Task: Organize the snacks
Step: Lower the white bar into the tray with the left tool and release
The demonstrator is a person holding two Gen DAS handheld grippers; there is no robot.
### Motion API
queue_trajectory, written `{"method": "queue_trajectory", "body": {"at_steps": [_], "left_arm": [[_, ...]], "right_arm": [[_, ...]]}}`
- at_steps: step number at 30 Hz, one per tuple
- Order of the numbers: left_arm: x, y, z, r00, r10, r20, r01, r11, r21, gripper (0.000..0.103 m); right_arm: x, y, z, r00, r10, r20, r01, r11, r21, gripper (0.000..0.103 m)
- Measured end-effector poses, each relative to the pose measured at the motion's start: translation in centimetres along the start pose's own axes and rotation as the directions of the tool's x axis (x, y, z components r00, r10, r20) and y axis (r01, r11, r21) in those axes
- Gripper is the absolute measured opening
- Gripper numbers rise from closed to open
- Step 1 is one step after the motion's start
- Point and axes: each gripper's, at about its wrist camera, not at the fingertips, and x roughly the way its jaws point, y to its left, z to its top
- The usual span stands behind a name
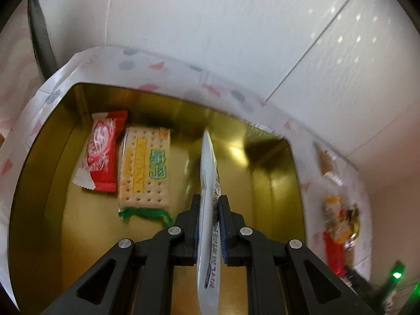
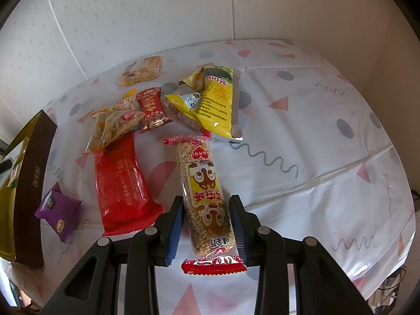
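Pinching a white packet in our left gripper above the tin, we clamp the right gripper on a rice bar.

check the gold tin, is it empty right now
No, a red wafer packet and a cracker pack already lie on the gold tin floor.

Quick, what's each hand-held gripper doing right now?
Left hand-held gripper: closed on a white packet over the tin.
Right hand-held gripper: closed on the puffed-grain bar.
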Motion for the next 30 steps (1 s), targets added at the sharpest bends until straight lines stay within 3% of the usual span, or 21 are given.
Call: {"method": "queue_trajectory", "body": {"at_steps": [2, 8, 15, 16, 17, 20, 24, 30], "left_arm": [[0.7, 0.1, -0.3, 0.998, 0.047, -0.034, -0.046, 0.999, 0.012, 0.013], [1.6, 0.2, -1.2, 0.994, 0.075, -0.074, -0.071, 0.996, 0.045, 0.014], [2.3, -1.0, -0.5, 0.986, 0.161, -0.041, -0.153, 0.978, 0.143, 0.012], [2.5, -1.1, -0.3, 0.983, 0.177, -0.04, -0.169, 0.974, 0.151, 0.005], [2.8, -0.9, -0.1, 0.98, 0.193, -0.044, -0.184, 0.971, 0.152, 0.004], [3.0, -0.2, 0.5, 0.981, 0.189, -0.049, -0.181, 0.975, 0.125, 0.004], [3.6, 0.4, 0.8, 0.971, 0.233, -0.052, -0.224, 0.964, 0.143, 0.004], [1.8, 1.0, 0.2, 0.982, 0.187, -0.03, -0.183, 0.979, 0.088, 0.005]], "right_arm": [[0.0, 0.0, 0.0, 1.0, 0.001, 0.0, -0.001, 1.0, 0.003, 0.036], [0.1, 0.0, 0.2, 1.0, -0.002, -0.009, 0.002, 1.0, -0.003, 0.036], [0.2, 0.3, 0.3, 1.0, -0.016, -0.021, 0.015, 1.0, -0.027, 0.033], [0.3, 0.4, 0.3, 1.0, -0.015, -0.022, 0.014, 1.0, -0.025, 0.033], [0.3, 0.3, 0.4, 1.0, -0.013, -0.024, 0.013, 1.0, -0.023, 0.033], [0.2, 0.0, 0.5, 1.0, 0.006, -0.03, -0.006, 1.0, 0.01, 0.032], [-0.3, -0.4, 0.5, 0.999, 0.036, -0.026, -0.034, 0.997, 0.07, 0.031], [-2.0, 0.0, 0.8, 0.996, 0.085, 0.009, -0.086, 0.99, 0.11, 0.031]]}}
